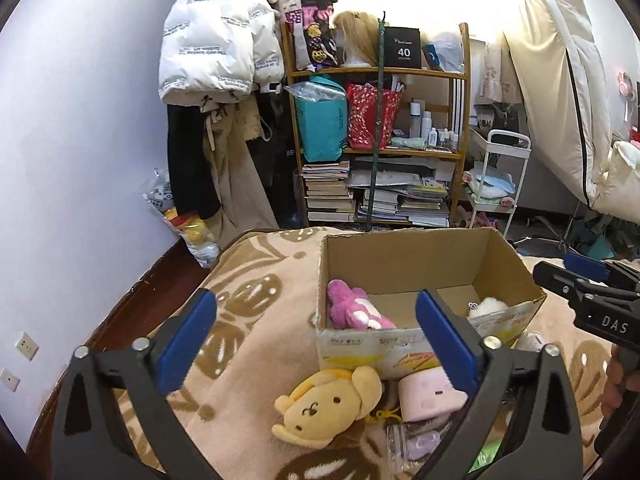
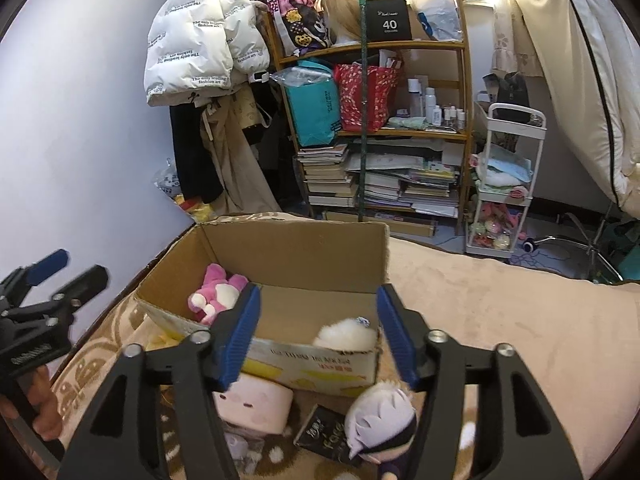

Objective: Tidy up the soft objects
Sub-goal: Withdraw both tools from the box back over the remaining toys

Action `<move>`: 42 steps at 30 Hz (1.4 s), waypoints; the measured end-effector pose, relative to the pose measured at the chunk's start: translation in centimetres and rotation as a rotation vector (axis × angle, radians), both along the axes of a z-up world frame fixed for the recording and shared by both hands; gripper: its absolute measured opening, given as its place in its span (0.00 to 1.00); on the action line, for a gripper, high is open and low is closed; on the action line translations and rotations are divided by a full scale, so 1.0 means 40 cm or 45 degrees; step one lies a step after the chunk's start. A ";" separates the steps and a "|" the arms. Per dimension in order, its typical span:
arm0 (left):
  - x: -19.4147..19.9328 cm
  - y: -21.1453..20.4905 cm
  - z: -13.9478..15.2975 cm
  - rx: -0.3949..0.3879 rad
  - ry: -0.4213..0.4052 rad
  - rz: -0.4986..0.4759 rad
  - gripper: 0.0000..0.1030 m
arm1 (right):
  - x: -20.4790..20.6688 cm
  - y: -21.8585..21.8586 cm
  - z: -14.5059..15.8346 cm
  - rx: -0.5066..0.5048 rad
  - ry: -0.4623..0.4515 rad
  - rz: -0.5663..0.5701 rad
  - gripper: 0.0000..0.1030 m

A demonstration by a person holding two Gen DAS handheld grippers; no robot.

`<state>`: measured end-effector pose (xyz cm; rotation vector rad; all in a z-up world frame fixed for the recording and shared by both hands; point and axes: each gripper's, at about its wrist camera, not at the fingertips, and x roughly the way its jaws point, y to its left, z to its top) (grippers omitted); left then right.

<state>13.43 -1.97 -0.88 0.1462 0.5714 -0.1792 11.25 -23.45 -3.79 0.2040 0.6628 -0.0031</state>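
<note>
An open brown corrugated cardboard box [image 1: 404,268] sits on the fuzzy beige patterned blanket [image 1: 248,320], holding a fluffy pink-and-white plush [image 1: 356,310] and a white furry ball [image 2: 346,334]; a yellow plush bear head [image 1: 324,404] lies outside; left gripper [image 1: 316,336] and right gripper [image 2: 318,336] both gape wide, holding nothing.

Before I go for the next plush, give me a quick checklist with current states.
1. Left gripper open, holding nothing: ok.
2. Right gripper open, holding nothing: ok.
3. Cardboard box upright, top open, bare floor showing inside: ok.
4. Pink plush and white fluffy toy already in the box: ok.
5. Yellow bear plush lies free on the blanket, below the left gripper: ok.
6. Black card beside the white-haired doll, soft or not: cannot tell.
</note>
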 end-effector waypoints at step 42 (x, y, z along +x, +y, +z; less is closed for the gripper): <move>-0.201 0.083 -0.030 -0.043 0.296 0.054 0.99 | -0.272 0.087 0.006 -0.152 0.146 0.061 0.95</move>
